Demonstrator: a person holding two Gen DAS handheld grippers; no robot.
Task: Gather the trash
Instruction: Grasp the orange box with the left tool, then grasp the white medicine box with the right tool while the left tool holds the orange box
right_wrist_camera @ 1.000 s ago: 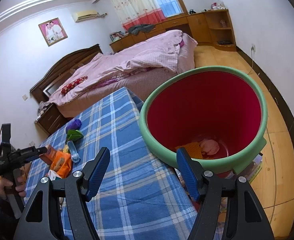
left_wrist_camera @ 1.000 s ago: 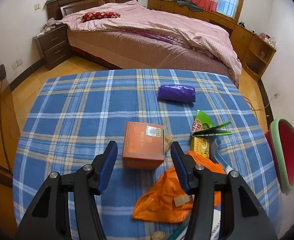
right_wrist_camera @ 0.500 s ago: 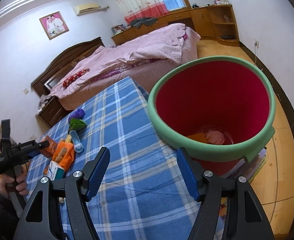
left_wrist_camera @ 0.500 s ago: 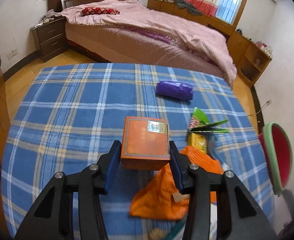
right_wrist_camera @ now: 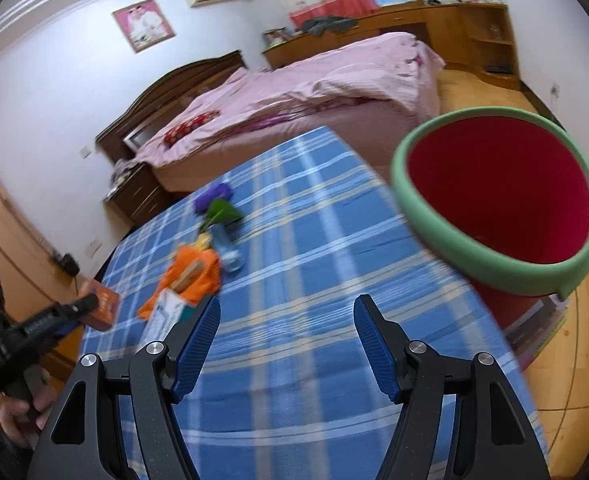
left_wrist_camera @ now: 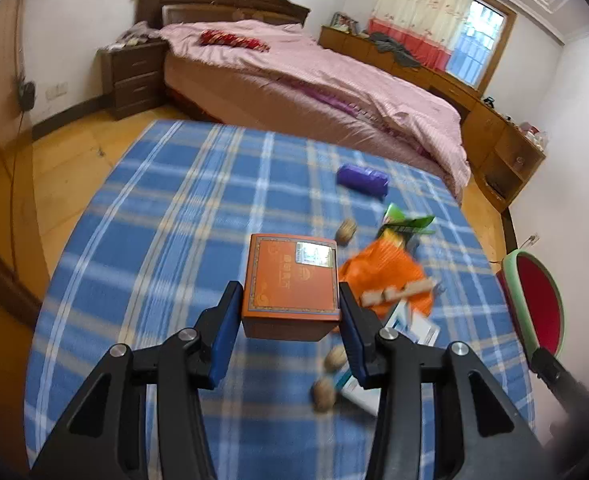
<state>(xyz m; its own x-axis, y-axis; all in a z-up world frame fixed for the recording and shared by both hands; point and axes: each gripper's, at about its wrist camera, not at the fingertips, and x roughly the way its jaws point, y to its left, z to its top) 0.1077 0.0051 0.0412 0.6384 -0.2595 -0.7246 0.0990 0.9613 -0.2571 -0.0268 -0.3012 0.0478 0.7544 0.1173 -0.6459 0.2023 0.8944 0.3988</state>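
The left gripper [left_wrist_camera: 290, 312] is clamped on an orange box [left_wrist_camera: 292, 280], its blue pads pressed against the box's two sides, and the box hangs clear of the blue plaid tabletop [left_wrist_camera: 166, 216]. Motion blur smears the litter beyond it: an orange plastic bag [left_wrist_camera: 378, 264], a green wrapper [left_wrist_camera: 408, 222], a purple packet [left_wrist_camera: 362, 178] farther off, and a few walnut-like lumps [left_wrist_camera: 324, 394] near the right pad, whose exact nature is hard to make out. A white carton is partly hidden behind the right finger. At the right edge the red bin with a green rim [left_wrist_camera: 534, 296] is cut off, showing only a sliver. In the right wrist view the right gripper [right_wrist_camera: 286, 340] stands open with nothing between its pads, above the tabletop, and the bin [right_wrist_camera: 494, 200] sits beyond the tabletop's right edge; its bottom is out of sight. At the far left a hand [right_wrist_camera: 22, 412] shows, dim and cropped.
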